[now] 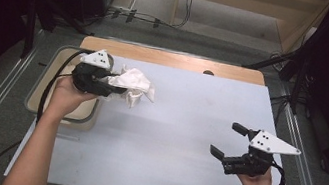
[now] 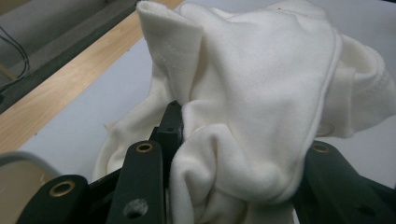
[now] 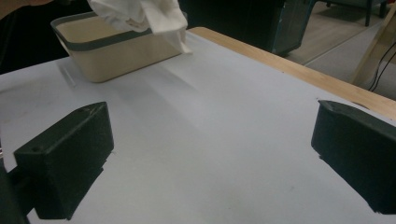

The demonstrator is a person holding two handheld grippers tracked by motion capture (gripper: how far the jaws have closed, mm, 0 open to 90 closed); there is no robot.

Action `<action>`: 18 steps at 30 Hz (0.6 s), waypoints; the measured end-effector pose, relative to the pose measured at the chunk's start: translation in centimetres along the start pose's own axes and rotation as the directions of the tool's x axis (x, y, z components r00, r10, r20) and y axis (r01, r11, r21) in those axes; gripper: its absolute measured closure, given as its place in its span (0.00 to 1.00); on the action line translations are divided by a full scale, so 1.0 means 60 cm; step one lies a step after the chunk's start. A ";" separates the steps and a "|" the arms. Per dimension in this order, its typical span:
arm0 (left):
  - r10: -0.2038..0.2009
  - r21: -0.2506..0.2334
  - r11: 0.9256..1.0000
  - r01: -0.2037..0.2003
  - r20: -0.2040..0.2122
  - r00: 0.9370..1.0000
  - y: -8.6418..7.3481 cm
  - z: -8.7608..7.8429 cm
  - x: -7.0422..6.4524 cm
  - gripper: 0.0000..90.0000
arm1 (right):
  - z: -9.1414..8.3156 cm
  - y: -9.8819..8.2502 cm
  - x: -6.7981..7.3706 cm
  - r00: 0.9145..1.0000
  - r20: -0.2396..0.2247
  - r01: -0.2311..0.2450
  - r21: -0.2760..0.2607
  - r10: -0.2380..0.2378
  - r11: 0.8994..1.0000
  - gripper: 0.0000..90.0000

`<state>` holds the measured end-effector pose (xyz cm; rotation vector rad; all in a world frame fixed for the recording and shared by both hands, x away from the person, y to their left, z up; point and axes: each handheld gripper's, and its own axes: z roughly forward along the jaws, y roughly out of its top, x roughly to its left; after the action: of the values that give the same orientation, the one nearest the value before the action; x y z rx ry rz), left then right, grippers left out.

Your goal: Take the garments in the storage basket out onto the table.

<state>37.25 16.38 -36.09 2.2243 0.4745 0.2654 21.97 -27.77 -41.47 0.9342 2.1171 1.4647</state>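
A crumpled white cloth (image 1: 134, 86) hangs bunched from my left gripper (image 1: 112, 84), lifted above the table's left side beside the bin. In the left gripper view the cloth (image 2: 261, 93) is pinched between the two black jaws, which are shut on its folds. The cloth (image 3: 140, 14) also dangles at the top of the right gripper view. My right gripper (image 1: 229, 141) is held low over the table's right front. Its jaws stand wide apart with nothing between them, over bare white surface.
A beige bin with a grey rim (image 1: 60, 54) stands at the table's left edge; the bin (image 3: 93, 51) is also in the right gripper view. The white table top (image 1: 177, 125) has a wooden strip (image 1: 173, 59) along its far edge. Cables lie on the floor beyond.
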 end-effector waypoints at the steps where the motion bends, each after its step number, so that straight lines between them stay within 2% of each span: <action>1: 0.006 -0.001 1.000 -0.006 0.007 1.000 0.004 0.005 -0.003 0.65 | 0.000 0.000 0.000 1.000 0.001 0.002 -0.001 -0.002 1.000 0.00; 5: 0.020 0.002 1.000 -0.020 0.028 0.999 0.017 0.030 -0.015 0.65 | -0.002 0.000 -0.001 1.000 0.002 -0.002 -0.002 0.003 1.000 0.00; 18: 0.017 -0.027 1.000 -0.015 0.081 0.997 0.041 0.096 -0.040 0.65 | -0.007 0.000 -0.004 1.000 0.003 -0.007 -0.011 0.008 1.000 0.00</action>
<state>37.68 9.94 -37.94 2.2042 0.4073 0.1879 21.86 -28.21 -41.31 0.9406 2.1037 1.4764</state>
